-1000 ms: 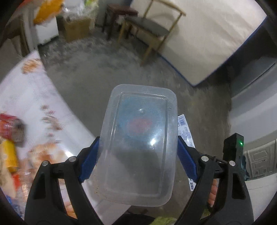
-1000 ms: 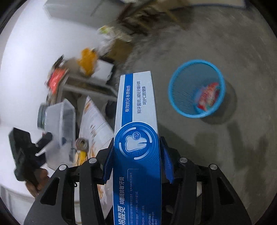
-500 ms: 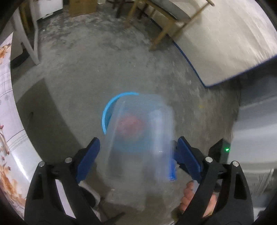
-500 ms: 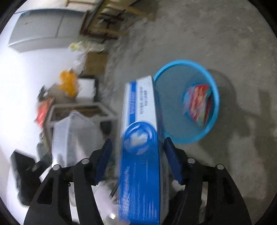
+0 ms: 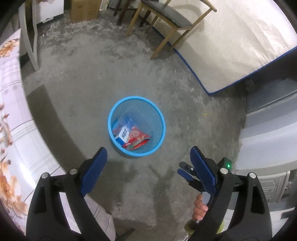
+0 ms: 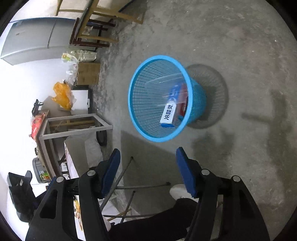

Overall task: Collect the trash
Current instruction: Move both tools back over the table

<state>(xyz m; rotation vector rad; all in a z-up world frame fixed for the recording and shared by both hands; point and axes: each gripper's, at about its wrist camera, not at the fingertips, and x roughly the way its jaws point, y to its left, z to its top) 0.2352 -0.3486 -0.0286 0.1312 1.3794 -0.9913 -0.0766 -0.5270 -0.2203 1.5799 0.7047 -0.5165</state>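
A blue mesh basket [image 5: 136, 97] [image 6: 199, 98] stands on the concrete floor. In it lie a blue-and-white toothpaste box [image 5: 124, 134] [image 6: 168, 115], a clear plastic container [image 5: 124, 120] [image 6: 161, 83] and a red snack wrapper [image 5: 140, 141] [image 6: 182, 106]. My left gripper [image 5: 148, 153] hangs open above the basket's near side, with nothing between its fingers. My right gripper [image 6: 148, 153] is open and bare too, just short of the basket; in the left wrist view its fingertips [image 5: 182, 171] show at the lower right, with a hand below them.
A table with a floral cloth [image 5: 11, 129] runs along the left. A wooden chair [image 5: 167, 27], a mattress [image 5: 241, 46] and a cardboard box [image 5: 84, 9] stand farther off. A grey cabinet [image 5: 269, 129] is at the right. A person's leg and shoe [image 6: 176, 191] and thin metal legs [image 6: 120, 178] lie below.
Both grippers let go: the clear container left the left jaws and the toothpaste box left the right, and both now lie in the basket. Both hands came lower toward the basket.
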